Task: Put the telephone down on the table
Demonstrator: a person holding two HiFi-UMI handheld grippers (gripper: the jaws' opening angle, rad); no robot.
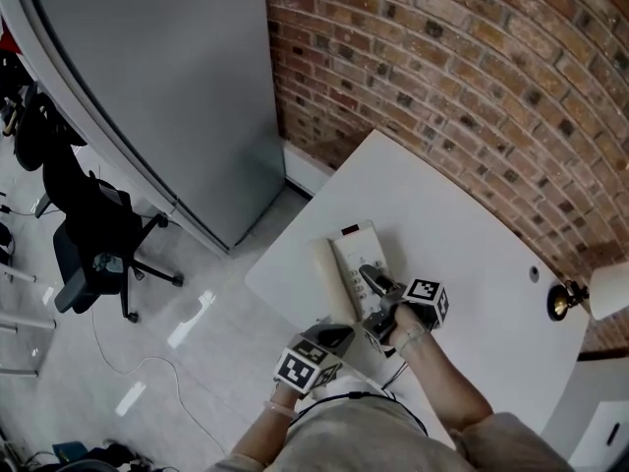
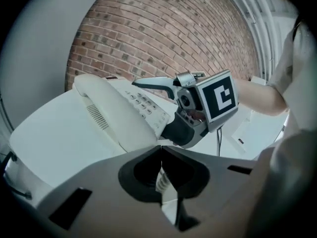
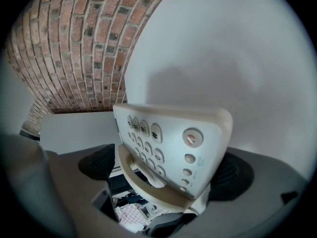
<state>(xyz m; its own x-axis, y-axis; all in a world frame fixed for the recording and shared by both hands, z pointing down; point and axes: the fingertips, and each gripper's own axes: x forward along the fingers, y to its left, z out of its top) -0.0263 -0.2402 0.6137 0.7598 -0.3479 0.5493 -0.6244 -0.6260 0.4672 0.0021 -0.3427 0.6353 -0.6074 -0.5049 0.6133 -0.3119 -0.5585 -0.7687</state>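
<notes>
The telephone [image 3: 168, 143] offers little to read. Seen from the right gripper view, one key [image 3: 155, 133] on its keypad plainly bears "#", and the key next to it [image 3: 158, 155] looks like "0". The other keys carry marks too blurred to make out. The tiny print beside the round buttons [image 3: 190, 158] along the telephone's edge is illegible. Just beside the telephone, the right cube [image 1: 426, 298] on the right gripper [image 1: 371, 283] and the left cube [image 1: 303, 367] on the left gripper [image 1: 334, 334] show black-and-white square code markers, with no letters or numbers.
</notes>
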